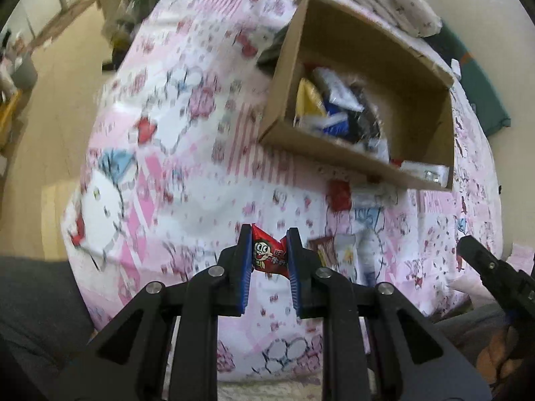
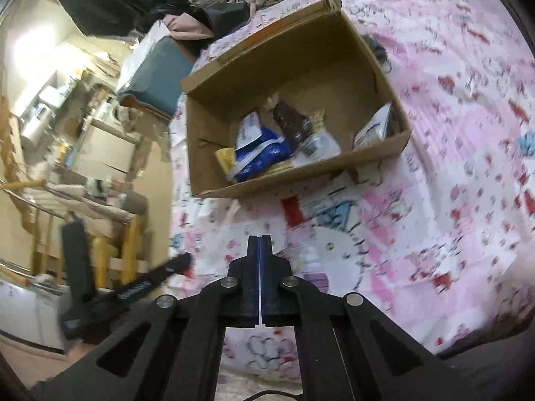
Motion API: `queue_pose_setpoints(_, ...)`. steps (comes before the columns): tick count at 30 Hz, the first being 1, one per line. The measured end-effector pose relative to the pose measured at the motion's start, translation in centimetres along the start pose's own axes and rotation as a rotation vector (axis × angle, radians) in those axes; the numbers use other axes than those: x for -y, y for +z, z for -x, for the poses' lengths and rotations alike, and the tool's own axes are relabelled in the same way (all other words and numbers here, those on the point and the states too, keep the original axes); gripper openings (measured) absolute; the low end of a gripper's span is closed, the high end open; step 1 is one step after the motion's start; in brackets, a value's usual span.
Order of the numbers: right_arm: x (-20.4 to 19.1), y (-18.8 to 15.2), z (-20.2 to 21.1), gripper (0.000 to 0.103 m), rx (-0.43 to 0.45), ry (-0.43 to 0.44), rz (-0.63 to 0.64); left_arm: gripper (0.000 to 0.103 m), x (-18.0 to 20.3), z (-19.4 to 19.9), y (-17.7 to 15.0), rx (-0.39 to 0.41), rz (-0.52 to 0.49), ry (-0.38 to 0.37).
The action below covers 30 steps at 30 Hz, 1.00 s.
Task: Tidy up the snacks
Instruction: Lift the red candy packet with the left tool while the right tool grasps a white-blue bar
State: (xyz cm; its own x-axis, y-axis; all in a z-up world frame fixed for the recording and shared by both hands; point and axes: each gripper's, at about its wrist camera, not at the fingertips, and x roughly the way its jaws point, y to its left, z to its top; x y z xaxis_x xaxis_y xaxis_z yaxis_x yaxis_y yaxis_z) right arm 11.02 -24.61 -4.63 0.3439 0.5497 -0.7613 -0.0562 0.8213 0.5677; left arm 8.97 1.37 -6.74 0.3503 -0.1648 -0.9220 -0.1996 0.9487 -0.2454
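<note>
Left wrist view: the left gripper is pinching a red snack packet above the bed — only by its edges, so it may be slipping out before reaching the cardboard box; the right gripper is closed and empty.

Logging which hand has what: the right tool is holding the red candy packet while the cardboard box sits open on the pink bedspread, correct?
Not quite. The left tool holds the red candy packet, as the left wrist view shows; the right tool is shut and holds nothing. The cardboard box does sit open on the pink bedspread.
</note>
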Motion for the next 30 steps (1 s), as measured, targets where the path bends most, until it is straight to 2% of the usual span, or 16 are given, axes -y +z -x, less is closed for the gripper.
queue_pose_setpoints(2,0.3,0.1,-1.0,0.0,-0.04,-0.002,0.007,0.016,0.2,0.2,0.4,0.024,-0.01,0.012)
queue_pose_setpoints(4,0.7,-0.2,-3.2,0.01,-0.12,-0.018,0.002,0.016,0.2,0.0,0.5,0.016,0.002,0.002)
queue_pose_setpoints(7,1.3,-1.0,-7.0,0.021,-0.221,-0.125,0.037,0.016,0.3,-0.9,0.2,-0.016,0.014,-0.016)
queue_pose_setpoints(10,2.1,-1.4,-10.4,0.021,-0.292,-0.312,0.144,0.016,0.6,-1.1,0.0,-0.024,0.009,-0.028)
queue_pose_setpoints(12,2.6,-1.5,-11.5,0.021,-0.322,-0.36,0.174,0.016,0.5,-0.9,0.0,-0.012,-0.002,-0.018)
queue_pose_setpoints(13,2.5,-1.5,-11.7,0.026,-0.323,-0.369,0.184,0.016,0.4,-0.9,0.0,-0.009,-0.001,-0.017)
queue_pose_setpoints(14,2.4,-1.5,-11.8,0.033,-0.326,-0.374,0.201,0.016,0.2,-0.9,0.1,-0.01,0.005,-0.02)
queue_pose_setpoints(15,2.1,-1.4,-12.1,0.059,-0.335,-0.397,0.231,0.016,0.0,-0.9,0.1,-0.013,0.013,-0.024)
queue_pose_setpoints(16,1.9,-1.4,-12.4,0.074,-0.339,-0.428,0.262,0.016,-0.2,-1.0,0.1,-0.019,0.023,-0.03)
queue_pose_setpoints(18,1.8,-1.4,-13.0,0.072,-0.333,-0.471,0.308,0.016,-0.3,-1.2,0.1,-0.033,0.038,-0.041)
queue_pose_setpoints(20,2.3,-1.6,-13.7,0.062,-0.358,-0.487,0.312,0.016,-0.2,-1.1,0.1,-0.038,0.04,-0.053)
queue_pose_setpoints(21,2.6,-1.8,-14.1,0.039,-0.374,-0.494,0.314,0.016,0.0,-1.1,0.1,-0.037,0.038,-0.059)
queue_pose_setpoints(22,2.6,-2.0,-14.4,0.023,-0.38,-0.504,0.32,0.016,0.1,-1.0,0.1,-0.034,0.035,-0.062)
queue_pose_setpoints(23,2.4,-2.0,-14.3,0.018,-0.369,-0.498,0.33,0.016,0.2,-0.9,0.2,-0.03,0.027,-0.061)
queue_pose_setpoints(26,1.6,-1.5,-12.7,0.018,-0.317,-0.43,0.311,0.016,0.7,-0.8,0.3,-0.025,-0.001,-0.047)
queue_pose_setpoints(30,1.0,0.1,-8.7,0.018,-0.212,-0.293,0.204,0.016,1.4,-0.7,0.9,-0.027,-0.033,-0.027)
